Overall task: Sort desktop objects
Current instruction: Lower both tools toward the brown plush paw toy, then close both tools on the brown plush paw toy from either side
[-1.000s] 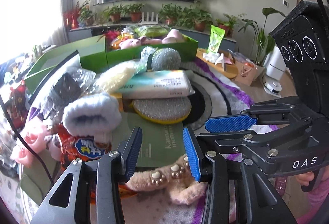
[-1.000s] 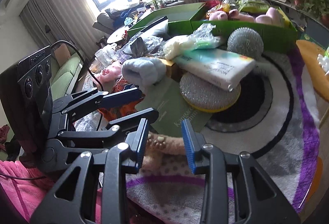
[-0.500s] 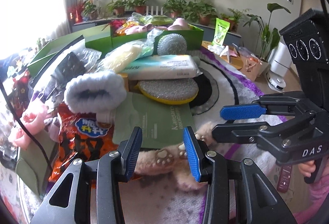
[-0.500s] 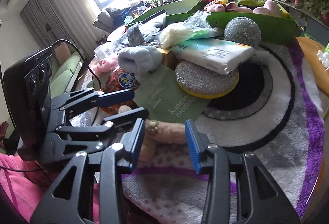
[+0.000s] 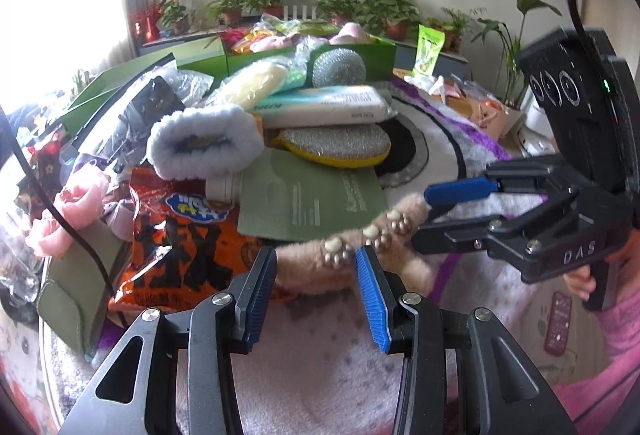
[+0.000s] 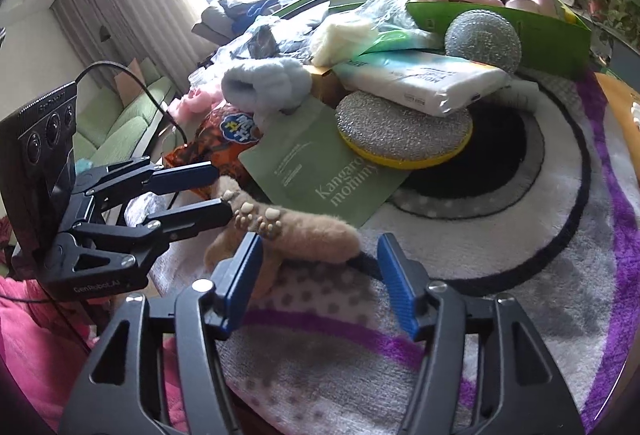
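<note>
Fuzzy tan plush paw [image 5: 352, 255] w/ cream toe pads is lying on the shaggy round rug [image 6: 500, 235] (white/grey/black rings, purple edge) that covers the desk, sitting right in front of both grippers. Left gripper [image 5: 316, 291] is released, ribbed blue pads spread w/ the paw just past the tips at 12 o'clock, not clamped. Right gripper [image 6: 320, 271] is also spread wide, paw between/just beyond its tips; in the left view its tips come in from 3 o'clock and seem to touch the paw, tho can't tell for sure. Behind the paw: flat matte green pouch [image 6: 320, 175] w/ "Kangaroo mommy" print, then a round scrubber pad [image 6: 404, 131], glittery silver top w/ yellow rim, w/ a soft plastic tissue pack [image 6: 420, 79] resting on it. Steel wool ball [image 6: 482, 39] at abt 1 o'clock against a green cardboard box [image 6: 560, 31] full of pinkish plush stuff. Fluffy pale blue slipper [image 5: 204, 141] at 10–11 o'clock, crinkly orange snack bag [image 5: 180, 255] under it, yellow sponge in clear wrap [image 5: 256, 83] further back. Room: big bright window w/ curtains, green sofa [image 6: 120, 131], row of potted plants [image 5: 360, 7] under a dark TV. Far left of the pile is blown out by glare and crumpled plastic, hard to make out; the paw's lower part is cut off behind the gripper pads.
</note>
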`<state>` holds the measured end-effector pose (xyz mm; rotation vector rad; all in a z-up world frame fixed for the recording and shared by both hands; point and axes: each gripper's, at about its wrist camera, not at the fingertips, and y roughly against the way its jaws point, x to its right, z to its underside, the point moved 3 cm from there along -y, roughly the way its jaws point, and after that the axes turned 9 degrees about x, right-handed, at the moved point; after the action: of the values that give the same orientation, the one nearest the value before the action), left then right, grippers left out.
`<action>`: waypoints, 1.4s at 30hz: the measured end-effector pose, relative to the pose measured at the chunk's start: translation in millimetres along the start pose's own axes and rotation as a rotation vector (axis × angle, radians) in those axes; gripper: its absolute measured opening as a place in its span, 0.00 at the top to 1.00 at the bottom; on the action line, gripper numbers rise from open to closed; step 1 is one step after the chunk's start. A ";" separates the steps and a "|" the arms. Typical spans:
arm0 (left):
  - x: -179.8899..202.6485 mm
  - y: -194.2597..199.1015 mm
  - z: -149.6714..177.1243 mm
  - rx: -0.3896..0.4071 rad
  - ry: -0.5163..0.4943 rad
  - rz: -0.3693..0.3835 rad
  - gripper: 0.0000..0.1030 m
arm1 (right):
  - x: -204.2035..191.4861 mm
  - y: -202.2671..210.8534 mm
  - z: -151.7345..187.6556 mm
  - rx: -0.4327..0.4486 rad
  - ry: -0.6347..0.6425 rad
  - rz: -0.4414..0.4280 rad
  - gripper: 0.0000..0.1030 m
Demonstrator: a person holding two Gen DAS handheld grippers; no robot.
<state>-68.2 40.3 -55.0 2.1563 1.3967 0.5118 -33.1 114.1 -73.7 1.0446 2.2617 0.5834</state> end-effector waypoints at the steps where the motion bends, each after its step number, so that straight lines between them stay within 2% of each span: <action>1: -0.1 -0.7 1.6 -0.001 -0.004 0.000 0.59 | -0.6 -1.3 0.3 -0.004 0.011 0.008 0.42; 8: -4.4 -1.7 4.3 -0.005 0.000 0.009 0.59 | -3.4 -8.5 4.0 -0.022 0.072 0.039 0.42; 16: -6.6 -0.9 6.2 -0.014 0.007 0.026 0.59 | -0.5 -13.5 5.7 -0.037 0.067 0.056 0.42; 26: -11.8 -2.7 8.7 -0.018 0.019 0.041 0.59 | -3.9 -20.0 3.4 -0.039 0.072 0.030 0.45; 28: -11.9 -2.5 8.9 -0.018 0.014 0.041 0.59 | -3.2 -19.5 2.8 -0.035 0.064 0.018 0.50; 30: -12.3 -2.7 9.2 -0.019 0.016 0.041 0.59 | -3.8 -19.3 2.5 -0.037 0.059 0.010 0.63; 34: -11.7 -2.3 8.9 -0.019 0.020 0.042 0.59 | -5.3 -18.5 3.1 -0.043 0.067 0.025 0.71; 40: -9.4 -3.4 10.0 -0.019 0.006 0.042 0.59 | 6.6 -10.4 7.7 -0.063 -0.021 0.022 0.82; 42: -7.9 -4.7 9.4 -0.018 -0.002 0.044 0.59 | 11.8 -5.8 11.4 -0.065 -0.033 0.061 0.97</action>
<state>-69.4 32.6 -65.6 2.1765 1.3412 0.5360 -34.9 121.5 -89.3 1.0864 2.1742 0.6565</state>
